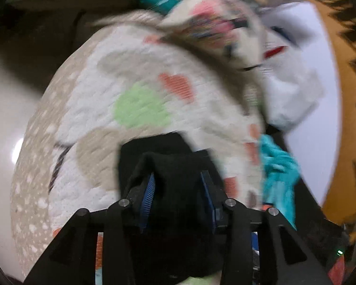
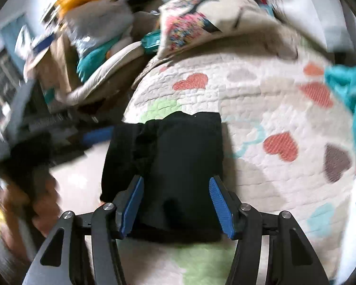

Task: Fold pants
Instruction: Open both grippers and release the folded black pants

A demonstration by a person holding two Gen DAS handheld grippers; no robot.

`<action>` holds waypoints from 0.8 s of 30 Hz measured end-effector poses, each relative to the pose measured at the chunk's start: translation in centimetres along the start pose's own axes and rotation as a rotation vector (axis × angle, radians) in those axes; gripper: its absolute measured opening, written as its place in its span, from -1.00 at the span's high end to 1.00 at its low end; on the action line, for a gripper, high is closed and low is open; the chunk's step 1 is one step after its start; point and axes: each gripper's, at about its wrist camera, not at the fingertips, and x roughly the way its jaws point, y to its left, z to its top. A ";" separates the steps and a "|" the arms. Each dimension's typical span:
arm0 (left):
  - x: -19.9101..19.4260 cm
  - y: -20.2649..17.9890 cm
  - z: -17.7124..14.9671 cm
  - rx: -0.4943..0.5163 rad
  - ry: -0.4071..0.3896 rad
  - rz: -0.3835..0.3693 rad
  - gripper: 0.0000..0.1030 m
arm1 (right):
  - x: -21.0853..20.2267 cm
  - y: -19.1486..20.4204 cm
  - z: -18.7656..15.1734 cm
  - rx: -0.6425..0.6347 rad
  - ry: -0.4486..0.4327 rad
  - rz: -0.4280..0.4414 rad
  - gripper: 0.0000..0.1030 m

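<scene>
The black pants (image 2: 178,142) lie folded into a compact rectangle on a quilted bedspread with hearts (image 2: 273,109). My right gripper (image 2: 176,178) stands open just over the near edge of the pants, its blue pads (image 2: 222,204) wide apart and clear of the cloth. In the left wrist view, the pants (image 1: 154,147) bunch up between the fingers of my left gripper (image 1: 178,173). A fold drapes over the left fingertip. Its jaws stand partly apart and both blue pads (image 1: 149,190) show, so they do not pinch the cloth. Both views are blurred.
A teal cloth (image 2: 348,83) lies on the bedspread's right side, and a printed pillow (image 2: 197,16) sits at the back. Cluttered boxes and bags (image 2: 87,23) stand beyond the bed's left edge. A person's hand (image 2: 45,199) shows blurred at lower left. Pale floor (image 1: 2,95) lies left of the bed.
</scene>
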 end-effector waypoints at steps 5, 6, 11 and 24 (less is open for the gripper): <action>1.4 4.1 -1.1 -0.107 0.002 0.068 -0.20 | 3.2 -0.7 -1.3 -0.034 0.053 -0.062 -0.28; 1.4 4.4 -1.2 -0.109 -0.009 0.058 -0.21 | 3.4 -1.1 -1.6 -0.019 0.054 -0.063 -0.41; 1.2 5.1 -1.6 -0.132 -0.033 -0.003 -0.28 | 4.1 -4.7 -2.0 0.178 0.084 0.038 -0.65; -5.3 3.6 -5.6 -0.014 -0.140 0.263 -0.29 | -0.3 -5.0 -1.9 0.189 -0.037 -0.013 -0.66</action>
